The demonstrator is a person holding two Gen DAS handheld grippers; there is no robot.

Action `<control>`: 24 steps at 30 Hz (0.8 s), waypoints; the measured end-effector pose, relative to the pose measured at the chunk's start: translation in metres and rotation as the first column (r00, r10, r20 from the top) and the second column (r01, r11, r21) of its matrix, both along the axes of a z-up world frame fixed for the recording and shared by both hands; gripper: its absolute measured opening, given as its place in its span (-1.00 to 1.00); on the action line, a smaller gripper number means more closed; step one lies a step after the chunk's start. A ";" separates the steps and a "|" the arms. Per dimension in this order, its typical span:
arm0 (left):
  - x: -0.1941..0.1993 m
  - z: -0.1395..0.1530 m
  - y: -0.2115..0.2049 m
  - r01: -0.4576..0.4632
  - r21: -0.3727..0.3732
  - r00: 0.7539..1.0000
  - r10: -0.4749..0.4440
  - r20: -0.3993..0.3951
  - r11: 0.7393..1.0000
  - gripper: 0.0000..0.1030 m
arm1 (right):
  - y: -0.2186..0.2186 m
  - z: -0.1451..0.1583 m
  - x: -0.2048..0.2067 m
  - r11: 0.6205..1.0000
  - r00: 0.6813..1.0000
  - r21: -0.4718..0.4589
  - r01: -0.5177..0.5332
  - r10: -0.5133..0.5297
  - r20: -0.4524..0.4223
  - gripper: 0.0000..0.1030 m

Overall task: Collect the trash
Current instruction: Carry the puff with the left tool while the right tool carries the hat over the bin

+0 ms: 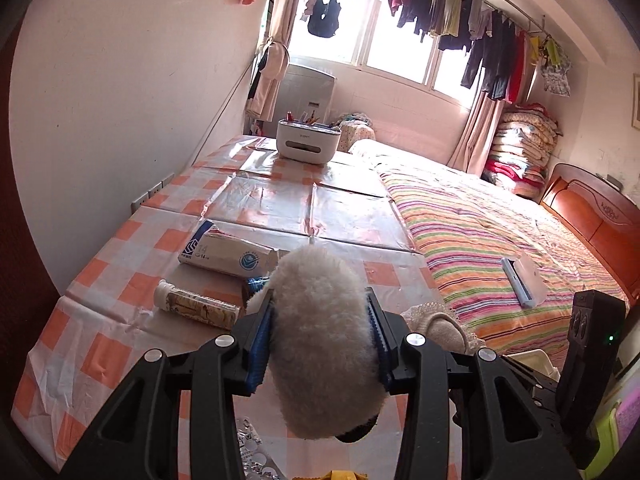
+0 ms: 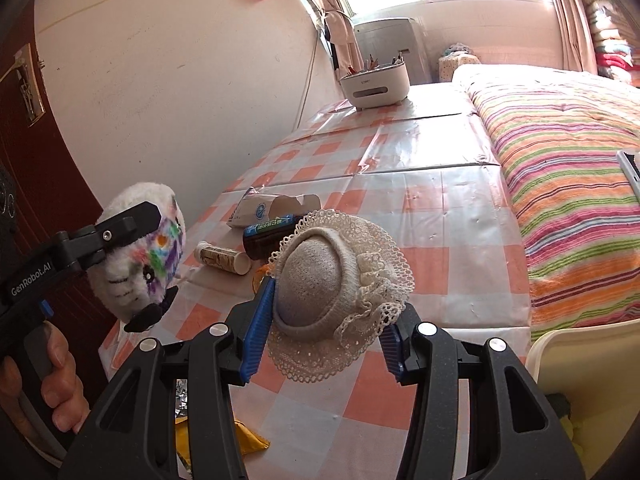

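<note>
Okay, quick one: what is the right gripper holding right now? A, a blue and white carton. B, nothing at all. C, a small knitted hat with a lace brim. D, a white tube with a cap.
C: in the right wrist view the right gripper has its blue pads pressed on either side of the small knitted hat, lifted clear of the table.

On the counter (image 2: 440, 216), against the wall, a carton (image 1: 224, 254) lies behind a tube (image 1: 196, 306), with a bottle (image 2: 268, 232) just right of the carton. A desk organizer (image 1: 306, 142) stands at the far end. The bed (image 1: 500, 232) runs along the counter's right side
</note>
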State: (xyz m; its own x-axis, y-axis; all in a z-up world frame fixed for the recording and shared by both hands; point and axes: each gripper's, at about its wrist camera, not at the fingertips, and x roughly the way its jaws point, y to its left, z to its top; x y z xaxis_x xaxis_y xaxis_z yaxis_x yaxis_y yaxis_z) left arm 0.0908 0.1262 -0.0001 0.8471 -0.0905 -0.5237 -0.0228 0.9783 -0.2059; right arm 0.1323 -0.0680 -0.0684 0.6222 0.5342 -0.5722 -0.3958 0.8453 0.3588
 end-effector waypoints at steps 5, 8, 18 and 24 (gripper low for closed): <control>0.000 -0.012 -0.015 0.044 -0.037 0.999 -0.044 -0.014 0.998 -0.21 | -0.016 -0.005 0.000 0.998 0.998 -0.020 0.057 -0.057 0.000 -0.09; 0.000 -0.014 -0.027 0.082 -0.026 0.996 -0.082 -0.016 0.996 -0.21 | -0.030 -0.009 0.000 0.996 0.996 -0.031 0.088 -0.089 -0.006 -0.09; 0.001 -0.018 -0.058 0.155 -0.021 0.988 -0.155 -0.022 0.988 -0.21 | -0.069 -0.015 -0.005 0.986 0.986 -0.025 0.167 -0.168 -0.023 -0.08; 0.001 -0.019 -0.077 0.202 -0.012 0.979 -0.202 -0.024 0.979 -0.21 | -0.086 -0.017 -0.011 0.979 0.979 -0.027 0.201 -0.201 -0.024 -0.07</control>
State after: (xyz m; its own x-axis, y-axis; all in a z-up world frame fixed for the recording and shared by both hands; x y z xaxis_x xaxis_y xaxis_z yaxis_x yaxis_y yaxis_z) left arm 0.0922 0.0487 -0.0191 0.7974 -0.2635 -0.5428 0.1698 0.9613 -0.2172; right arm 0.1216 -0.1536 -0.0852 0.6998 0.3853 -0.6015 -0.2075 0.9154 0.3450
